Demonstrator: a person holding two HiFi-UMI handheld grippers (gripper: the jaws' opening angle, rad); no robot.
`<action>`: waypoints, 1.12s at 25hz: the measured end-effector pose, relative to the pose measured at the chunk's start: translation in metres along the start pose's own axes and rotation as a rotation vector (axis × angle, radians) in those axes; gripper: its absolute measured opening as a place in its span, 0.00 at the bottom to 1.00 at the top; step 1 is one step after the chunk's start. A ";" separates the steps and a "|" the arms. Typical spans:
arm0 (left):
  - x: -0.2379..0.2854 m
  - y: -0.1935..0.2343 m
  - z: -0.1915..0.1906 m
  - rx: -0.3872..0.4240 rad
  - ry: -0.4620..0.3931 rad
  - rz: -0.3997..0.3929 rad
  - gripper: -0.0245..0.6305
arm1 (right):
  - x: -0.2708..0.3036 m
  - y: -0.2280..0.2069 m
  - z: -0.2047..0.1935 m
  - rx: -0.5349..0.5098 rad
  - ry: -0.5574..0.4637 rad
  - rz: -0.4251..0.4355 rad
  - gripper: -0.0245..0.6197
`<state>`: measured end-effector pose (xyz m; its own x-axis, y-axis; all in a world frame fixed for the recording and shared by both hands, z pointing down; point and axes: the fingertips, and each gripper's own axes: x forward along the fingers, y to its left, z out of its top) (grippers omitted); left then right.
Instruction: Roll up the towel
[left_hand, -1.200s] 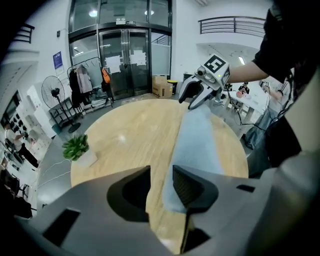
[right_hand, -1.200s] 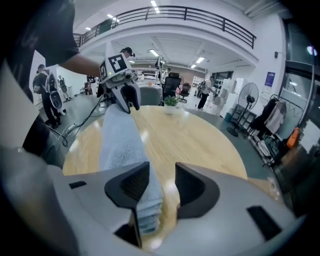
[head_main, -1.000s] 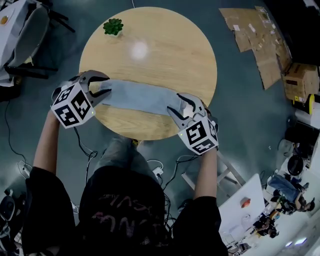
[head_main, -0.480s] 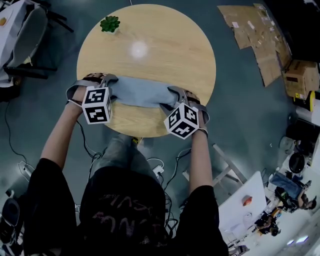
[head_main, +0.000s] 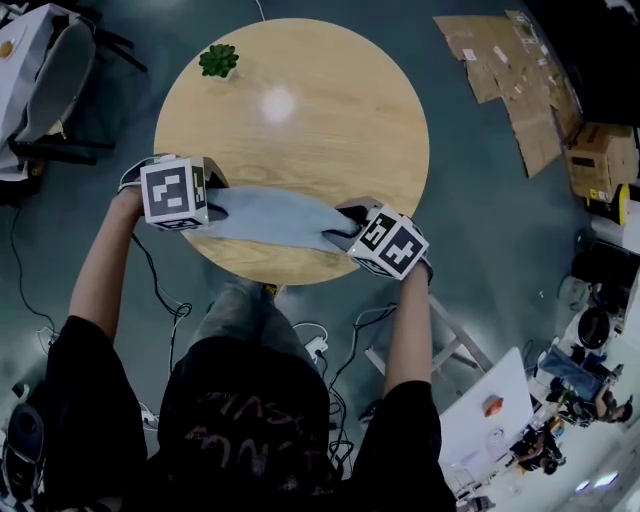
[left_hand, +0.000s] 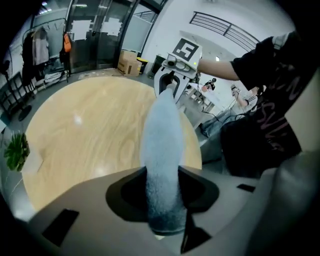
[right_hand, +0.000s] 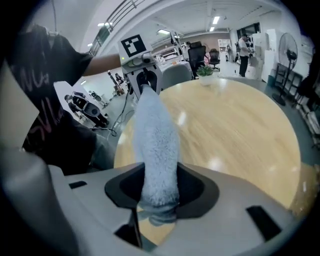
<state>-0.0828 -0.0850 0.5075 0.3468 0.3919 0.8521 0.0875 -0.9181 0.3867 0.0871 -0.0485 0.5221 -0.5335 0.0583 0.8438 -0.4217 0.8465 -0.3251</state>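
A grey towel (head_main: 270, 215) lies as a narrow rolled band across the near part of the round wooden table (head_main: 300, 100). My left gripper (head_main: 213, 196) is at its left end and my right gripper (head_main: 347, 224) at its right end. In the left gripper view the towel (left_hand: 162, 145) runs between the jaws of the left gripper (left_hand: 162, 192), which have just been closing and now press on it. In the right gripper view the right gripper (right_hand: 159, 192) has likewise closed on the towel (right_hand: 155, 140). Each view shows the other gripper at the far end of the roll.
A small green potted plant (head_main: 218, 60) stands at the table's far left edge. Flattened cardboard (head_main: 520, 70) lies on the floor at the far right, a chair (head_main: 50, 70) stands at the far left, and cables (head_main: 330, 345) trail under the near edge.
Both grippers tipped over the towel's ends and dropped lower. The towel has drawn into a tighter band, slightly nearer the table's near edge.
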 end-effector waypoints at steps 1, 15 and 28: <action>0.007 0.009 -0.003 0.006 0.022 0.028 0.28 | 0.007 -0.007 -0.002 -0.001 0.013 -0.032 0.30; -0.007 0.036 -0.002 0.080 -0.098 0.213 0.42 | -0.011 -0.028 0.009 -0.023 -0.140 -0.257 0.42; -0.086 -0.038 0.027 -0.071 -0.472 0.594 0.05 | -0.107 0.059 0.015 0.070 -0.569 -0.622 0.16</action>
<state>-0.0907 -0.0853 0.4097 0.6806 -0.2488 0.6892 -0.2936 -0.9544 -0.0546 0.1082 -0.0127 0.4059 -0.4688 -0.6990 0.5401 -0.7955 0.5999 0.0858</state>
